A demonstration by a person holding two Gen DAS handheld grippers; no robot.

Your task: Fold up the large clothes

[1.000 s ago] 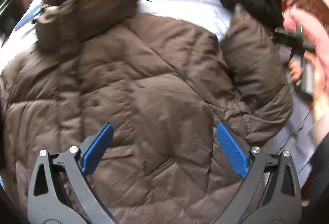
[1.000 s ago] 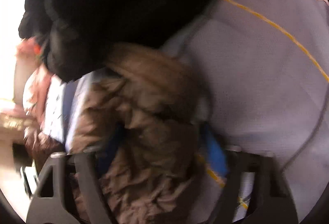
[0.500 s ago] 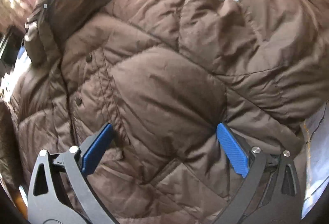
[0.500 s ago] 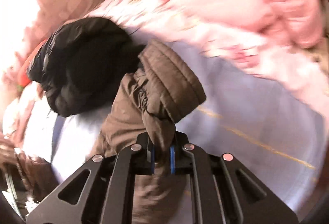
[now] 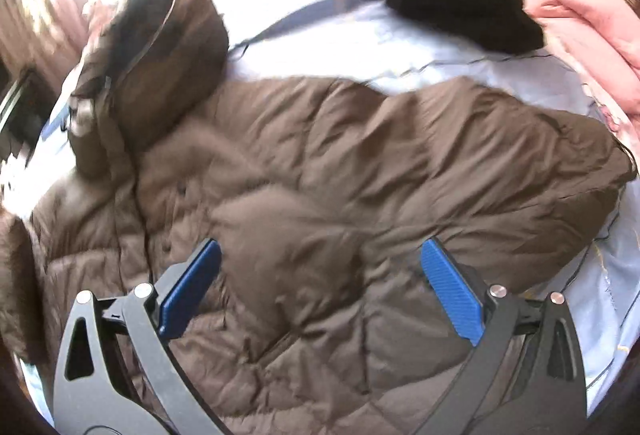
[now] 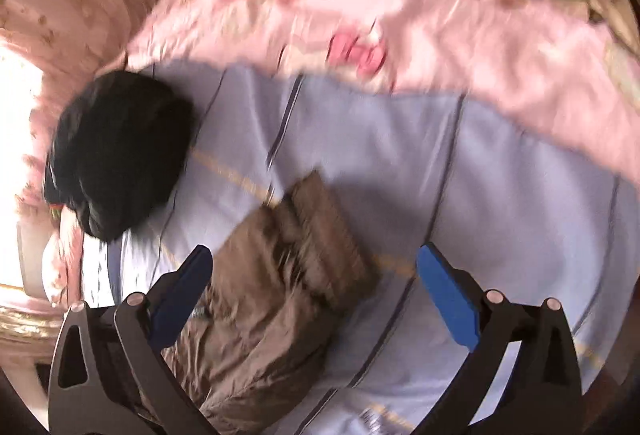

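Your right tongs [image 6: 314, 295], jaws just spread, hover empty above the sleeve [image 6: 288, 275] of the brown quilted puffer coat [image 5: 360, 195], which lies flat on the pale blue bed sheet [image 6: 500, 195] for folding, while your left tongs [image 5: 316, 291] hang spread and empty over its front.

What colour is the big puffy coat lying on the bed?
Brown, a quilted coat with a darker fur-trimmed hood; the left wrist view shows it best.
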